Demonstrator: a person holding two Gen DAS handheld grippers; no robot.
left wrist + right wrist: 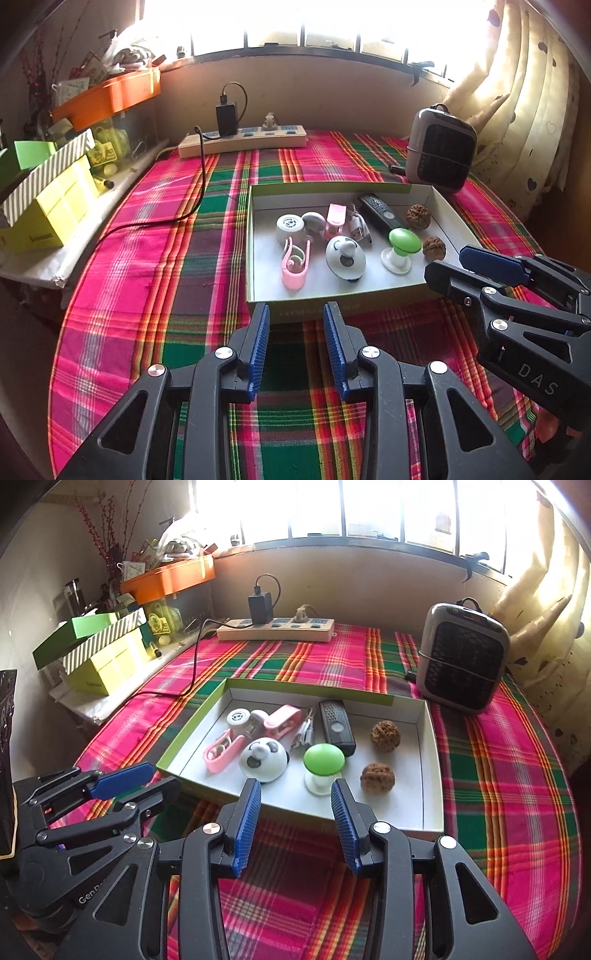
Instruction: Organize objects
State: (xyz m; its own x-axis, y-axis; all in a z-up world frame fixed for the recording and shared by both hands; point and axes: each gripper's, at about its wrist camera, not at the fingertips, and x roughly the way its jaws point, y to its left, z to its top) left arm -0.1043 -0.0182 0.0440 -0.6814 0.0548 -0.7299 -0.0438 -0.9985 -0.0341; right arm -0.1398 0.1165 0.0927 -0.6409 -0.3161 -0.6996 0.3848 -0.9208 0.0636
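Observation:
A shallow white box with a green rim (250, 240) (437, 760) lies on the plaid tablecloth. Inside it are a pink clip (294, 267) (221, 755), a white panda-faced disc (345, 258) (264, 762), a green-capped white knob (402, 247) (323, 766), a black remote (380, 214) (336, 725) and two walnuts (434, 249) (377, 778). My left gripper (296, 314) (162, 777) hovers open and empty just before the box's near wall. My right gripper (295, 786) (447, 262) stands open and empty at the near edge, in front of the green knob.
A power strip (242, 142) with a black charger and its cable sits at the back. A grey heater (463, 661) stands back right. Stacked yellow and striped boxes (48, 206) and an orange tray line the left ledge. A curtain hangs at right.

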